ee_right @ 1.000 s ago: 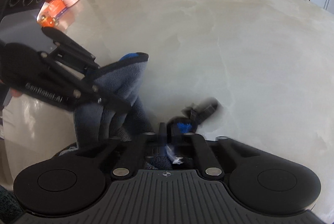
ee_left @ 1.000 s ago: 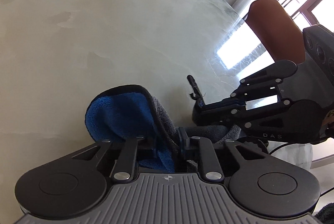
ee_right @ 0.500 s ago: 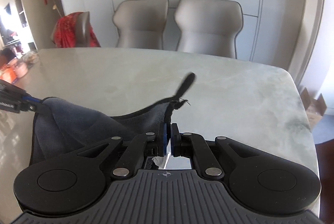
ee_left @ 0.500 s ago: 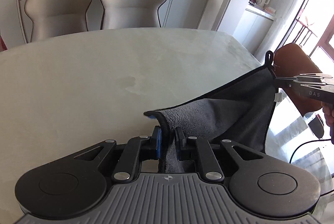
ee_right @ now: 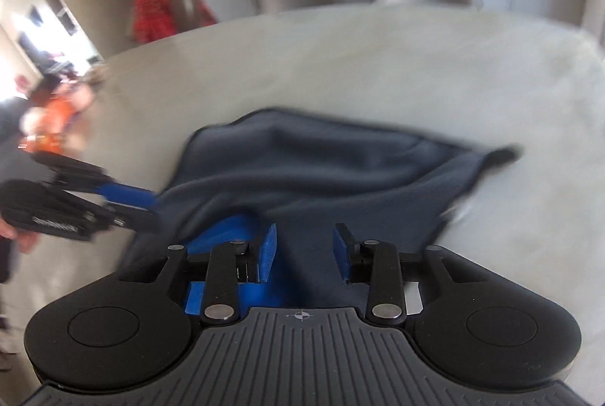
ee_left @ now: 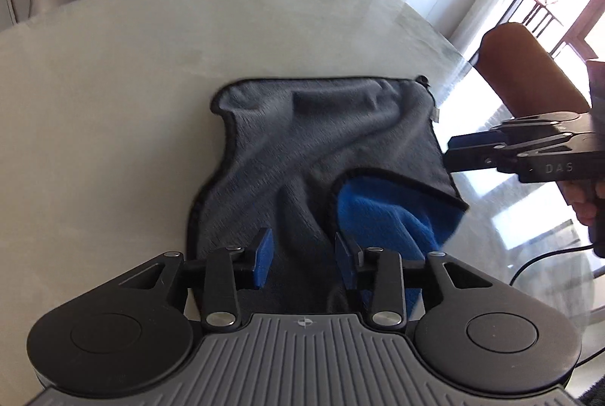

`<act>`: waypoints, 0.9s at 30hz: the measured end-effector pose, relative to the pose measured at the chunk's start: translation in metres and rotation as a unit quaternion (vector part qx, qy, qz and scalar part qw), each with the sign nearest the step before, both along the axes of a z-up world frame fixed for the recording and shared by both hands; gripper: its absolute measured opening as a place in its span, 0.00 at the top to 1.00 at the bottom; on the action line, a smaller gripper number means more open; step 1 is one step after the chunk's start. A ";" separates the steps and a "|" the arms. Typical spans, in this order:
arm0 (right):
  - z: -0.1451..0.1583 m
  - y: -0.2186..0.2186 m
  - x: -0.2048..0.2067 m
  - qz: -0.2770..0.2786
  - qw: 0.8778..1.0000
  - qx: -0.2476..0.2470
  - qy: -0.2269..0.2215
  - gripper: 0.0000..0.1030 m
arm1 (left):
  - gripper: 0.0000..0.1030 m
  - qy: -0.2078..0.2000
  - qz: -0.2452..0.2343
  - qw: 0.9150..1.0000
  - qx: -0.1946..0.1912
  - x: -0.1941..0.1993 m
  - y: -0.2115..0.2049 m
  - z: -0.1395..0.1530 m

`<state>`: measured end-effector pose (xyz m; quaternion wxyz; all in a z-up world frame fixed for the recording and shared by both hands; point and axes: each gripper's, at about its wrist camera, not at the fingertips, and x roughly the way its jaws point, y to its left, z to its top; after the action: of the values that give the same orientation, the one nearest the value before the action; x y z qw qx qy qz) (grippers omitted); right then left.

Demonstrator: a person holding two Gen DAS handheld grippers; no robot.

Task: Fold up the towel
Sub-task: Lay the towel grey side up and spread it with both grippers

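While the pale desk [ee_left: 113, 96] fills the frame, a grey towel [ee_left: 321, 141] lies rumpled at its centre, one corner turned over at lower right to show blue. Left tongs [ee_left: 302, 256] and right tongs [ee_right: 304, 251] both stand spread above it, pinching nothing. Folded as it lies, its creases could get pressed in.

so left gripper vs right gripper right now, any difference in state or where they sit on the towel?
Little. The left gripper hangs over the towel by its turned-up blue underside; the right gripper hangs mostly over the grey face. The left wrist view is fairly sharp; the right wrist view is motion-blurred. Shared: both open, gripping nothing, towel rumpled on the table.
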<state>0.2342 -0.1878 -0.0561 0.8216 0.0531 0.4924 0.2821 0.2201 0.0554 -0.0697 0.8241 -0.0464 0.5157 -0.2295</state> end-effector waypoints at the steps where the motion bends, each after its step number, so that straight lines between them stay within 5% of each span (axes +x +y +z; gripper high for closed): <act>1: -0.007 0.006 -0.003 0.004 1.000 -0.007 0.006 0.67 | 0.50 0.009 -0.002 1.000 -0.006 -0.006 -0.001 -0.003; 7: -0.026 0.022 -0.010 0.038 0.999 -0.011 0.024 0.69 | 0.34 0.037 -0.029 0.999 -0.006 -0.030 -0.020 -0.017; 9: -0.026 0.026 -0.016 0.066 0.997 -0.011 0.026 0.88 | 0.39 0.046 -0.039 0.998 -0.006 -0.038 -0.026 -0.022; 11: -0.021 0.029 -0.021 0.091 0.995 -0.019 0.021 0.93 | 0.61 0.043 -0.051 0.998 0.001 -0.043 -0.030 -0.021; 15: -0.004 0.017 -0.039 0.098 0.994 -0.051 -0.005 0.89 | 0.67 0.043 -0.058 0.997 0.004 -0.048 -0.035 -0.021; 19: 0.003 0.009 -0.035 0.080 0.993 -0.074 -0.043 0.69 | 0.67 0.045 -0.064 0.997 0.008 -0.054 -0.040 -0.022; 27: -0.021 0.038 0.004 0.116 0.988 -0.097 -0.030 0.68 | 0.67 0.048 -0.069 0.996 0.013 -0.062 -0.047 -0.023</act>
<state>0.2379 -0.1498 -0.0769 0.7992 -0.0929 0.4954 0.3274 0.1581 0.0087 -0.0924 0.7809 -0.0104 0.5599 -0.2767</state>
